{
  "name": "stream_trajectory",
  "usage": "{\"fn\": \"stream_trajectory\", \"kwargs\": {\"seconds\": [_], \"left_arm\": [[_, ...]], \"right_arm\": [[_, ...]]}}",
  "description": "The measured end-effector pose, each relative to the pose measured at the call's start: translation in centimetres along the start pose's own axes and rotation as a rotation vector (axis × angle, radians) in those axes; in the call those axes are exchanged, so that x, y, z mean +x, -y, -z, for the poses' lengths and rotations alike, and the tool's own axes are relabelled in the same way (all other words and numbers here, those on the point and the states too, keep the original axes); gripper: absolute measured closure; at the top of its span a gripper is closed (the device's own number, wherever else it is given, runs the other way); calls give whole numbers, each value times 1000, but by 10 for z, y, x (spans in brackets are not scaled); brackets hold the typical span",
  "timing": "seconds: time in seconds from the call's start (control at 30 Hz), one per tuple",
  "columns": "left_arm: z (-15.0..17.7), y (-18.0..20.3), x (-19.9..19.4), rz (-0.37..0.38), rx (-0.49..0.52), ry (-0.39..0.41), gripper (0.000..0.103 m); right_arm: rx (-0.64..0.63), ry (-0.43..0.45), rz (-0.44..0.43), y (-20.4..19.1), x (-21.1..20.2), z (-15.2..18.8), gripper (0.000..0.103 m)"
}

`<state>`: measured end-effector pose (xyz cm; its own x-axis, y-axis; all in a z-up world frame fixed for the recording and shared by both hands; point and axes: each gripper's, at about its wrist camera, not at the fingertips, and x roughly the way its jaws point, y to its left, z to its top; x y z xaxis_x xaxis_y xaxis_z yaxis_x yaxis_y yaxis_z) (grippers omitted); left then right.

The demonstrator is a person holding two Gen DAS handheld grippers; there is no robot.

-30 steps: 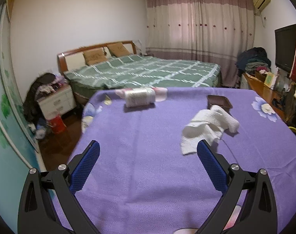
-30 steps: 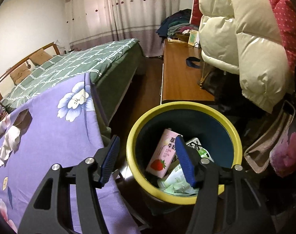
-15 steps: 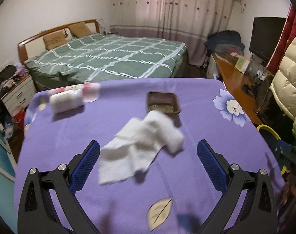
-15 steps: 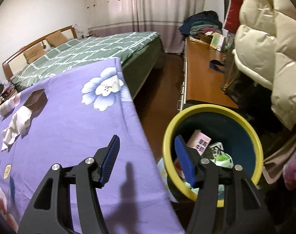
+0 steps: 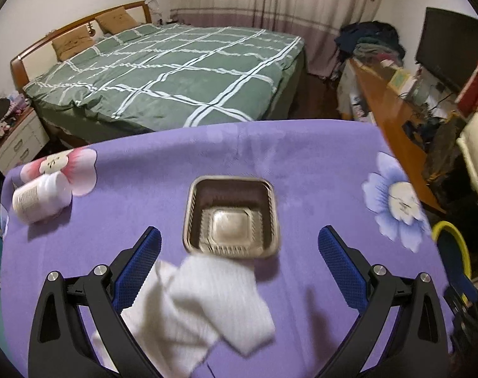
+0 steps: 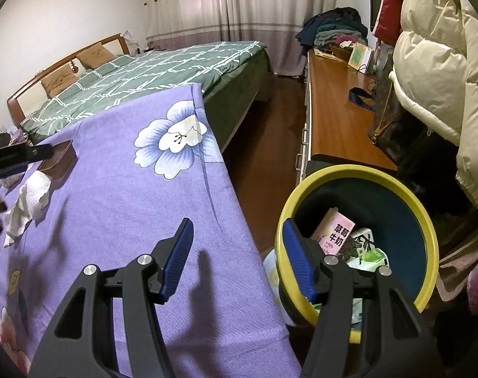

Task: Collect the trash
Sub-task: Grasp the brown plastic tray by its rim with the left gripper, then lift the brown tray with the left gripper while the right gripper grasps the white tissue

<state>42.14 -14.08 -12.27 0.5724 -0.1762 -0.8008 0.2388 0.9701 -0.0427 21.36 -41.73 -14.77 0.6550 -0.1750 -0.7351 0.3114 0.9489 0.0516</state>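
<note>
Left gripper [image 5: 239,252] fingers spread wide, empty, above white tissue [image 5: 201,308] and foil tray [image 5: 231,217] on purple desk [image 5: 302,163] | right gripper [image 6: 237,255] half-open, empty, beside yellow-rimmed bin [image 6: 424,220].

— Left gripper [image 5: 239,245]: black plastic arms with cut-out slots, two silver screw heads on each side, blue ribbed pads [image 5: 341,263].

— Right gripper [image 6: 237,256]: same black frame, same silver screws, same blue textured fingers [image 6: 297,258]. No markings or cables visible.
</note>
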Motion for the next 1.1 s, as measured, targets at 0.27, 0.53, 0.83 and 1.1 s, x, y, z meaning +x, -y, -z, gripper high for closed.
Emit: {"fn": "stream_trajectory", "kwargs": {"seconds": [0.27,0.53,0.83,1.1], "left_arm": [[-22,0,35,-53,-13,-74,5],[-19,1,49,-42,-16,-121,33],[-18,21,11,-16,35,-24,34],[-9,70,-41,78,111,38,34]], "right_arm": [[6,-13,-16,1,3,0,47],[15,-17,-22,4,4,0,47],[39,22,-25,10,-4,1,47],[27,41,-28,31,-30,12,47]]}}
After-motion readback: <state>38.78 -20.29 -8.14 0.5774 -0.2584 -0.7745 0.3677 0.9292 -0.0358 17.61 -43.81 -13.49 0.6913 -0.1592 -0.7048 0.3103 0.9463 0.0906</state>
